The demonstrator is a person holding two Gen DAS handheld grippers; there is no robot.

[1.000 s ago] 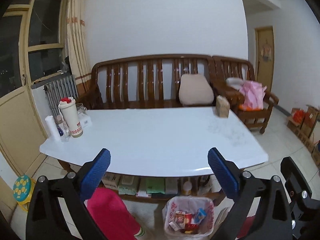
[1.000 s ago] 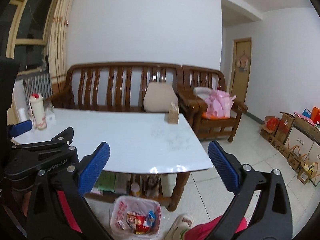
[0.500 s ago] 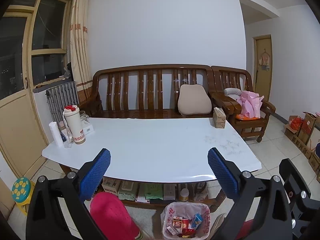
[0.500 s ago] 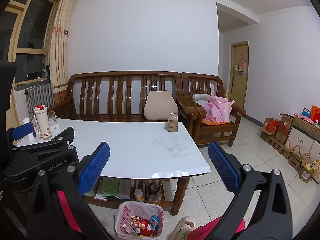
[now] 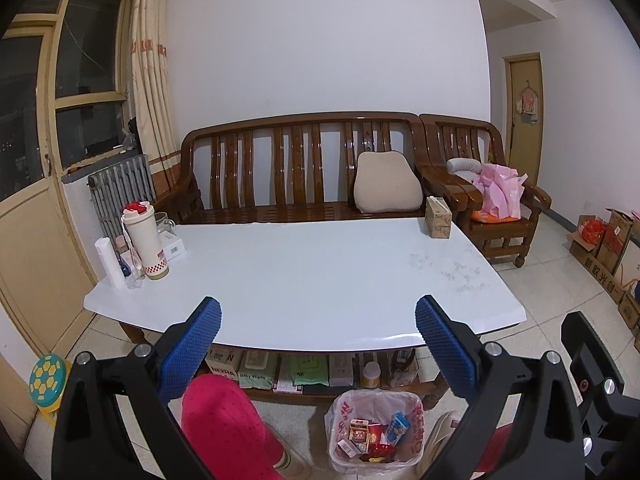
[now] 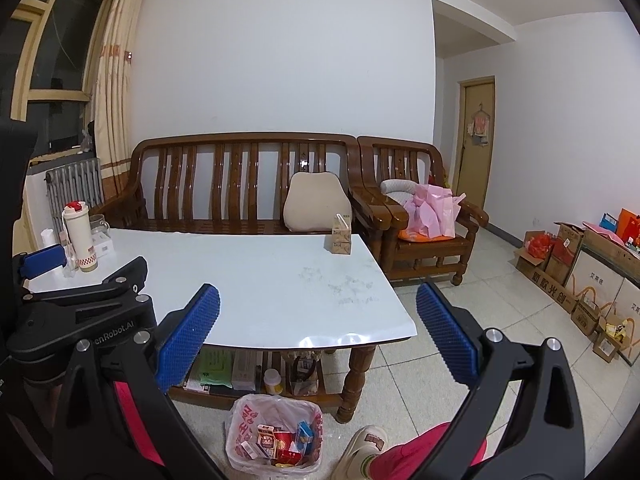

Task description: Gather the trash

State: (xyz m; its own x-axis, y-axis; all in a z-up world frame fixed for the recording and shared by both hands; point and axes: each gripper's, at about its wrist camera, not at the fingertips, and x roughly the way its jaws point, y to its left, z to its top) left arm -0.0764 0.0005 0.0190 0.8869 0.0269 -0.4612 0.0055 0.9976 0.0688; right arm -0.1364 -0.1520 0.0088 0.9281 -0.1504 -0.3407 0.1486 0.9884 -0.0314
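A small bin lined with a white plastic bag (image 5: 374, 436) stands on the floor in front of the white table (image 5: 304, 276); it holds several colourful wrappers and small boxes. It also shows in the right wrist view (image 6: 274, 434). My left gripper (image 5: 318, 338) is open and empty, held above the table's near edge. My right gripper (image 6: 318, 338) is open and empty, to the right of the left one, whose black body (image 6: 80, 300) shows at the left of its view.
On the table stand a white flask with a red lid (image 5: 144, 240), small bottles and a box at the far left, and a brown tissue box (image 5: 438, 222) at the far right. A wooden bench (image 5: 296, 168) stands behind. Cardboard boxes (image 6: 580, 276) line the right wall. Red-trousered legs are below.
Both grippers have risen and pulled back a little, so the table and bin sit lower and farther in both views. The jaws stay open.
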